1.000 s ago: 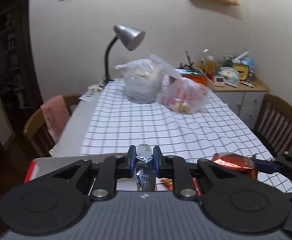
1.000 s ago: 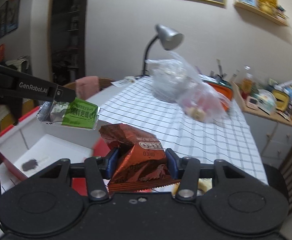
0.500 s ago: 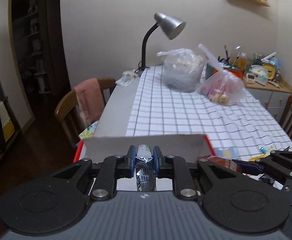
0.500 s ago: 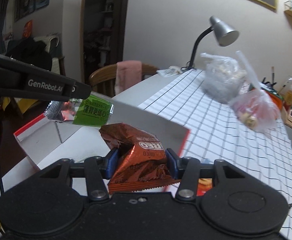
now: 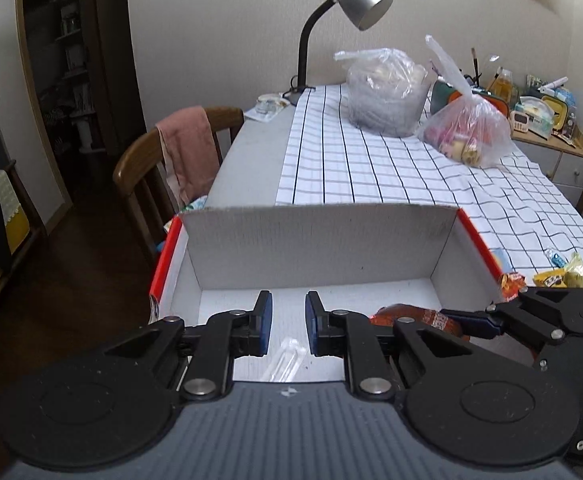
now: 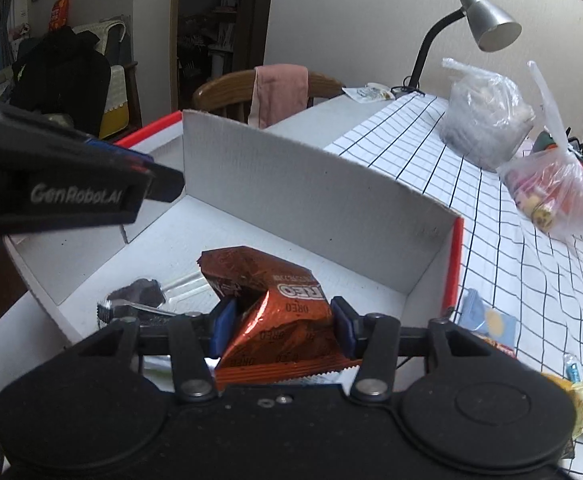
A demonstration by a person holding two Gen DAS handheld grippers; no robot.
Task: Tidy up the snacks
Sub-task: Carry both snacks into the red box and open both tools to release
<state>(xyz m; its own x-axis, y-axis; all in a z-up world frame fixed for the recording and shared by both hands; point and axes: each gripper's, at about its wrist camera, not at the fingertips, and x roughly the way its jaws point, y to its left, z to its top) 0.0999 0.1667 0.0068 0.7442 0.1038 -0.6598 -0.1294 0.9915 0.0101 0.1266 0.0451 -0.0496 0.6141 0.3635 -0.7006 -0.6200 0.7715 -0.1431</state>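
A white cardboard box [image 5: 315, 248] with red outer sides sits at the table's near end; it also shows in the right wrist view [image 6: 291, 184]. My left gripper [image 5: 287, 320] is open and empty over the box floor. A silver-ended snack packet [image 6: 139, 300] lies on the box floor below it, its clear end showing in the left wrist view [image 5: 287, 364]. My right gripper [image 6: 283, 320] is shut on a brown Oreo packet [image 6: 279, 300], held just above the box floor at the right side; the packet also shows in the left wrist view [image 5: 415, 316].
Loose snacks [image 5: 563, 272] lie on the checked tablecloth [image 5: 391, 168] right of the box. Two filled plastic bags [image 5: 387, 92] and a desk lamp [image 5: 355, 4] stand farther back. A wooden chair with a pink cloth [image 5: 183, 152] is left of the table.
My left gripper has opened and let go of the green and silver packet, which now lies in the box. Both grippers have moved down over the box.
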